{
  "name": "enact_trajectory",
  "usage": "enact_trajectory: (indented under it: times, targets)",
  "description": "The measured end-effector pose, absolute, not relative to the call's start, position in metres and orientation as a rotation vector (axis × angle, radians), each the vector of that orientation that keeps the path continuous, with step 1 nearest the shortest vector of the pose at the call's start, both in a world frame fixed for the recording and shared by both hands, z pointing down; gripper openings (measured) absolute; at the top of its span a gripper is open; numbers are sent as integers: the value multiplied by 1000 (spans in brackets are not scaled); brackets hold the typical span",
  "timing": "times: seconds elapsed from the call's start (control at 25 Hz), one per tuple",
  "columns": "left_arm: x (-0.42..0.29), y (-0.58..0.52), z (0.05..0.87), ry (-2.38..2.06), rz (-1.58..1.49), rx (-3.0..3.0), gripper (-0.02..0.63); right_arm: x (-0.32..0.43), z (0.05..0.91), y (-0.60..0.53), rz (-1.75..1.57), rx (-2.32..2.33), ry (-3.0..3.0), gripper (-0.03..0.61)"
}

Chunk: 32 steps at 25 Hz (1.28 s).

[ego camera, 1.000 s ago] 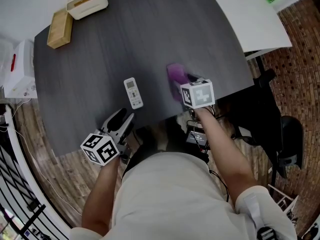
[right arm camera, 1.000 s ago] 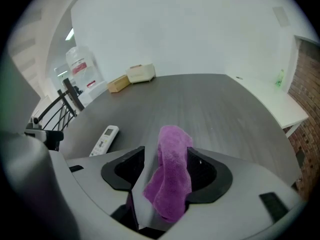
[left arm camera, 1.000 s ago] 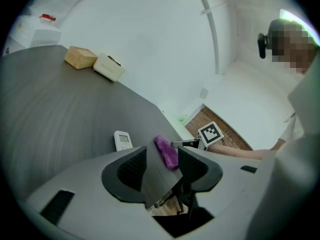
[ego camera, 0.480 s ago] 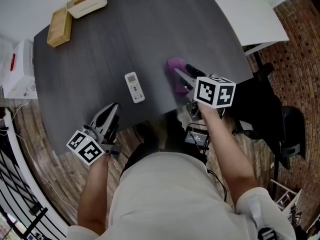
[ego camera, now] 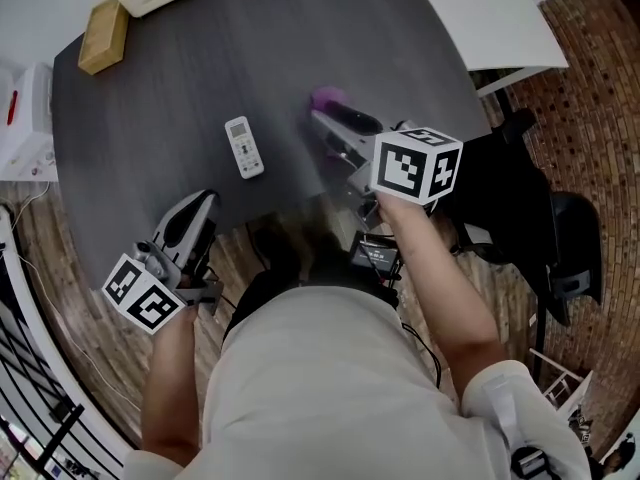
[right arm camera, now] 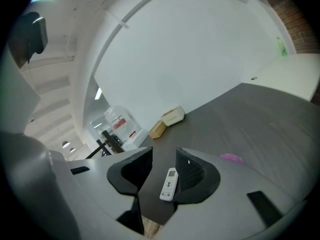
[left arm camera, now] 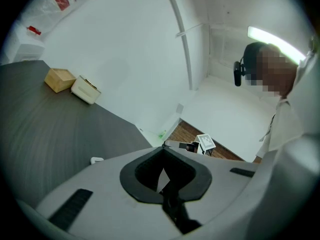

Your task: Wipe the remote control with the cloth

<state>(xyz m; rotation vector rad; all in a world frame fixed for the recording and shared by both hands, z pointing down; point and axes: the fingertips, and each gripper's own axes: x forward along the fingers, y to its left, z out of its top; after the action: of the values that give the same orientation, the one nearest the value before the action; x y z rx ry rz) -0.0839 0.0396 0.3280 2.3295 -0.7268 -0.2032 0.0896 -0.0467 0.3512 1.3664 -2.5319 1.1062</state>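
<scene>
Left of the remote control [ego camera: 244, 147] and nearer the person, the left gripper [ego camera: 200, 206] has its jaws pressed together on nothing. Right of the remote, the right gripper [ego camera: 325, 126] hovers, its jaws partly apart and closing with nothing between them. The purple cloth [ego camera: 327, 99] lies near its tips.

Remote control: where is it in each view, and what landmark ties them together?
Head view: remote control lies on the dark table, left of centre.
Left gripper view: a small white tip, low left, may be it; cannot tell.
Right gripper view: low centre, seen between the closing tongs, lying untouched beyond them.
Shared landmark: the wooden box at the table's far edge.
</scene>
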Motion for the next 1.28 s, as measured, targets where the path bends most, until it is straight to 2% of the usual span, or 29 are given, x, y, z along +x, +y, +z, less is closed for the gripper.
enact_trajectory:
  times: [0.12, 0.28, 0.52, 0.84, 1.28]
  targets:
    - [-68, 52, 313, -742, -225, 2341, 3, 90, 338, -35, 1119, 1293, -2579, 123]
    - [-44, 70, 295, -787, -264, 2346, 3, 106, 322, -9, 1107, 1235, -2600, 46]
    - [-9, 101, 283, -820, -306, 2337, 3, 130, 298, 28, 1138, 1128, -2675, 14]
    - [2, 132, 278, -873, -307, 2332, 3, 138, 291, 57, 1133, 1041, -2705, 11]
    - [-19, 134, 269, -779, -301, 2363, 3, 119, 265, 72, 1006, 1143, -2701, 11]
